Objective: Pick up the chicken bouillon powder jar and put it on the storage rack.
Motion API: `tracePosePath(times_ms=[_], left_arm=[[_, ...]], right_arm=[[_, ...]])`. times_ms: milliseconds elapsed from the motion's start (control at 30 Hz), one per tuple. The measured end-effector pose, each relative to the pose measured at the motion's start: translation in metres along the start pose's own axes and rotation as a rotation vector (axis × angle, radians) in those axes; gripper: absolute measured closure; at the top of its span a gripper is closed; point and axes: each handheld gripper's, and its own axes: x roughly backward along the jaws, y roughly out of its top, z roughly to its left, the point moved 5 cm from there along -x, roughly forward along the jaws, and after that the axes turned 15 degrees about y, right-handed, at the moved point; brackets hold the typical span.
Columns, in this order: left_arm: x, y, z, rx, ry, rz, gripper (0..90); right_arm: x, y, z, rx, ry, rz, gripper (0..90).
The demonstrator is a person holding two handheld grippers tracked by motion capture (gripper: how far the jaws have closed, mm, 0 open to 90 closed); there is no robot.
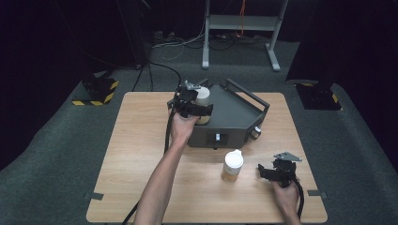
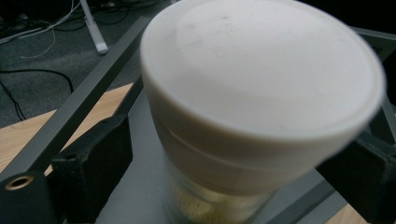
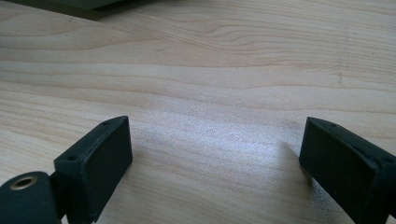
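Wooden table across centre of high view, grey carpet around it, dark backdrop above. Grey metal stand at top centre, cables on floor beside it. Yellow-black striped floor bases at upper left and upper right.

Dark grey tray-like box with raised rail at centre of table, slightly above middle of frame; small knob on its right front corner.

Left gripper at left end of that box, held from below by left hand, forearm rising from bottom centre. Jaws apart, one on each side of white-lidded jar; in left gripper view small gaps visible between pads and jar, so not clamped. Jar upright on grey box floor, yellowish contents at its base, lid blurred and close to lens.

Second white-lidded jar upright on bare table, lower centre right, just below box front.

Right gripper at lower right, near that second jar but apart from it, jaws wide apart over bare wood, nothing between.
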Motion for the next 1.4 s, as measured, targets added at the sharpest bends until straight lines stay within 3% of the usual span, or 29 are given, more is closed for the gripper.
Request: tracePosePath(times_ms=[467,900,1400], left_arm=[[0.024,-0.028,0.011,0.017,-0.035,-0.030,6.7],[0.044,-0.062,0.019,0.003,-0.048,-0.023,6.8],[0.051,-0.100,0.023,0.007,-0.046,0.002,7.0]], right_arm=[[0.000,0.000,0.000,-0.002,-0.001,-0.001,8.8],[0.000,0.000,0.000,-0.002,-0.001,-0.001,8.8],[0.000,0.000,0.001,-0.004,-0.002,0.000,8.8]])
